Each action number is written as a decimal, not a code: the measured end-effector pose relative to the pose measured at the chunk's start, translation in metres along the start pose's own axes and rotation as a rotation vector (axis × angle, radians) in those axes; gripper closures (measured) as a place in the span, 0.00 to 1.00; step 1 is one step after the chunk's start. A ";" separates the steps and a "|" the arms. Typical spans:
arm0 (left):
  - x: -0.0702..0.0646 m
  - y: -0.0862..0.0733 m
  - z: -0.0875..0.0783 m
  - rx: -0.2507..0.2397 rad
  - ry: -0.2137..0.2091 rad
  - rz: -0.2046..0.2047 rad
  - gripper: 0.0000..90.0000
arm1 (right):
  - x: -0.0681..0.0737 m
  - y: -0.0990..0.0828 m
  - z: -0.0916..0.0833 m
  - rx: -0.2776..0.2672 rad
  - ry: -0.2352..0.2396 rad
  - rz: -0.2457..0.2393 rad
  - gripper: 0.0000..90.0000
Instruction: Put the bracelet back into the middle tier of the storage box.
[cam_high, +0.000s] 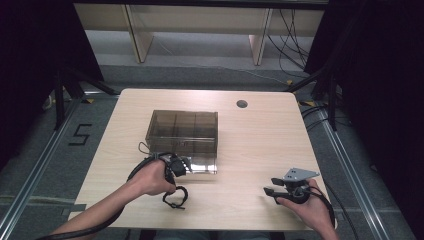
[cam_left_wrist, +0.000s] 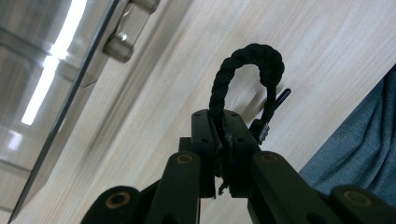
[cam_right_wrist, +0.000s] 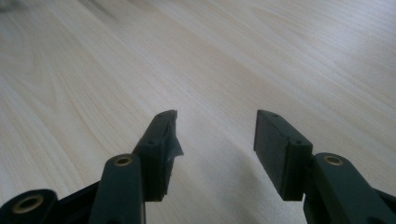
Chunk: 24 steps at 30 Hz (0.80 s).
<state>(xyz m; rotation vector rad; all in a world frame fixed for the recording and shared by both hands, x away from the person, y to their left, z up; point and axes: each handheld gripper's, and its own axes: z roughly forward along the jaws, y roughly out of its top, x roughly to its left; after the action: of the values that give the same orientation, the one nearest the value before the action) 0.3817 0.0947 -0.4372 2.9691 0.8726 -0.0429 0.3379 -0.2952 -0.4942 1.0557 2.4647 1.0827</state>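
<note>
A black braided cord bracelet with a small clasp stands up in a loop from my left gripper, which is shut on its cord. In the high view the bracelet hangs just over the table near the front edge, below my left gripper. My right gripper rests low at the front right, pointing left. Its jaws are open over bare wood, and my right gripper has nothing between them.
A smoky see-through compartment box sits mid-table, just beyond the left hand; its lid edge and latch are close by. The wooden table has a cable hole at the back. Blue trouser cloth lies beyond the front edge.
</note>
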 end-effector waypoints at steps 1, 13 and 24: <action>0.001 -0.001 -0.001 0.000 -0.001 -0.003 0.94 | 0.000 0.000 0.000 0.001 -0.001 -0.001 0.55; 0.015 -0.008 -0.011 -0.007 0.004 -0.042 0.94 | 0.000 0.000 0.000 0.000 -0.002 -0.005 0.55; 0.025 -0.016 -0.016 -0.016 -0.001 -0.105 0.94 | 0.002 -0.001 0.001 -0.003 0.000 0.012 0.55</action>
<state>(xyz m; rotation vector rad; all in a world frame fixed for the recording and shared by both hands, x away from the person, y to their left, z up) 0.3943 0.1224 -0.4228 2.9054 1.0234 -0.0408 0.3368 -0.2938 -0.4952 1.0712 2.4593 1.0898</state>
